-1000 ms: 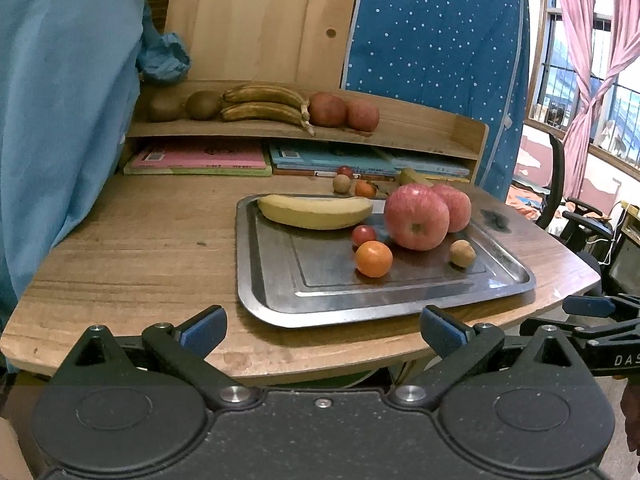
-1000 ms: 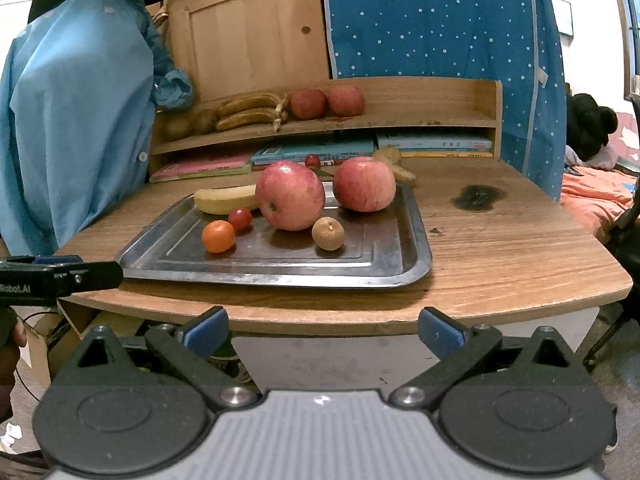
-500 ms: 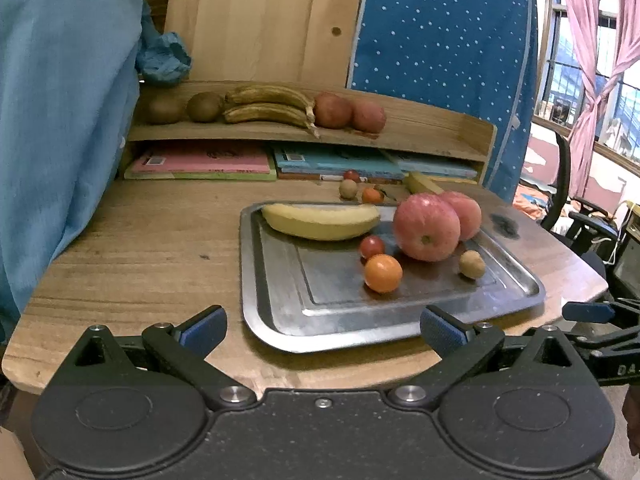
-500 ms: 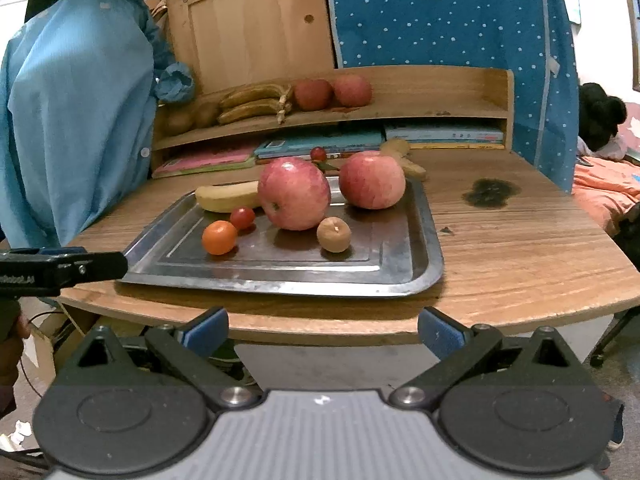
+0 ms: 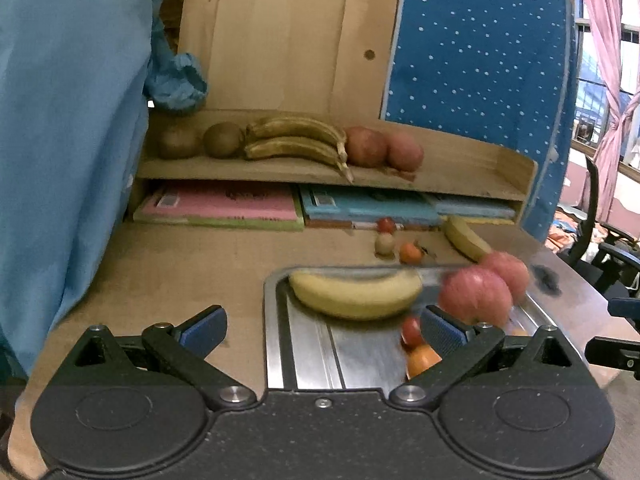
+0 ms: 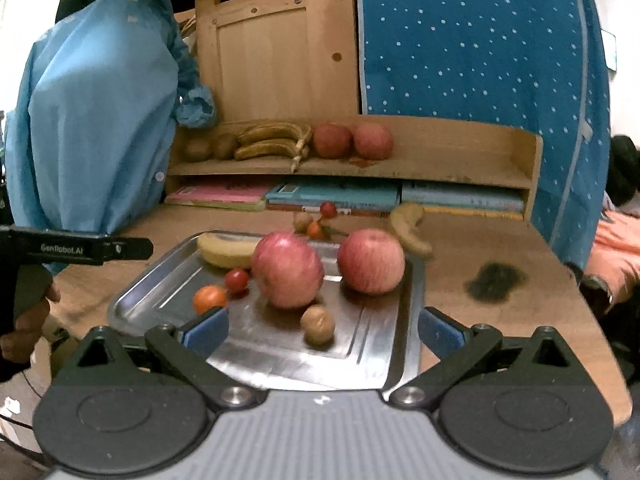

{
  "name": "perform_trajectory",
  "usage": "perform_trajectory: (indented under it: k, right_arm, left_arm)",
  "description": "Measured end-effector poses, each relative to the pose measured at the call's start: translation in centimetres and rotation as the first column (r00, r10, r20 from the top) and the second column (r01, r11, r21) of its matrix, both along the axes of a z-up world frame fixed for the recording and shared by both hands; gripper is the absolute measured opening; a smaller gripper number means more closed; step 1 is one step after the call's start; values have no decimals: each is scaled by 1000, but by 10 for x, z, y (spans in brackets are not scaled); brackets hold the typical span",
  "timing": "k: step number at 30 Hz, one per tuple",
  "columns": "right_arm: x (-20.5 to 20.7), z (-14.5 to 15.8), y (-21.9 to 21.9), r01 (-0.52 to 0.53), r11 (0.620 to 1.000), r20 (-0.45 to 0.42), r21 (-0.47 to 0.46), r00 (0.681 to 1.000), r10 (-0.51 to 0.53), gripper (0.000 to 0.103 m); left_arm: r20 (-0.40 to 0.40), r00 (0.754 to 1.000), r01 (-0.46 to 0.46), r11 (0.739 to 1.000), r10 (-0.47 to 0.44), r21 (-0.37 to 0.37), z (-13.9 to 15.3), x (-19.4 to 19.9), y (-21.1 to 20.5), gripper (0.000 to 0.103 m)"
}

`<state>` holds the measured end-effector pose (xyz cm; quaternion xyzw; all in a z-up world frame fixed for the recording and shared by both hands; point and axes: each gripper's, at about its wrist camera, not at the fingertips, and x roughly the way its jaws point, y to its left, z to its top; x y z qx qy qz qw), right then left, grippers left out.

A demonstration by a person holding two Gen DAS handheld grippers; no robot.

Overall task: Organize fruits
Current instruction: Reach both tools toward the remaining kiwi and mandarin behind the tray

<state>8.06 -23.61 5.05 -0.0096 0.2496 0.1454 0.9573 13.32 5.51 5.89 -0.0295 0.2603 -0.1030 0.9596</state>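
Observation:
A steel tray (image 6: 372, 344) on the wooden table holds a yellow banana (image 5: 354, 294), two red apples (image 6: 288, 270) (image 6: 371, 261), a cherry tomato (image 6: 237, 280), a small orange (image 6: 209, 298) and a brown longan (image 6: 317, 325). My left gripper (image 5: 322, 330) is open and empty, low over the tray's front left, facing the banana. My right gripper (image 6: 322, 332) is open and empty at the tray's front edge, the longan between its fingers' line of sight. The wooden shelf (image 6: 440, 168) behind carries kiwis, dark bananas and two apples.
Small fruits (image 5: 386, 242) and another banana (image 5: 466, 238) lie on the table behind the tray. Books (image 5: 224, 208) lie under the shelf. A blue-clad person (image 5: 68, 120) stands at the left. A dark stain (image 6: 494, 282) marks the table's right side.
Both grippers have moved forward over the table toward the tray. The fruits have not moved. Both stay open.

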Motion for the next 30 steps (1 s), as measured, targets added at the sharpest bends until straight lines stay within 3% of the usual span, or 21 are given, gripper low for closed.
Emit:
perform_trajectory:
  k: [8,17,23,26,30]
  right_arm:
    - [69,11,-10,-22,999,-17,32,1000,22,103]
    - [142,12,5,-89,995,-44,-55,995,87,103]
    - [179,3,24,-170,978,-122,-120,980,155,103]
    - [192,-2,29,-209,972,-159,-104,968,191,102]
    - [205,-6,36,-237,966,-190,-108,958,214,95]
  left_arm:
    - [-20,1000,-17,1000,17,-11,8,60,-7,102]
    - [-69,996,54,998,-52,26,6,129,-27,102]
    - [-133,984,122,993,-121,3,-5,169,-40,102]
    - [-173,974,145,989,-146,-16,-12,185,-46,102]
    - [-207,962,173,984,-176,-30,-18,199,-53,102]
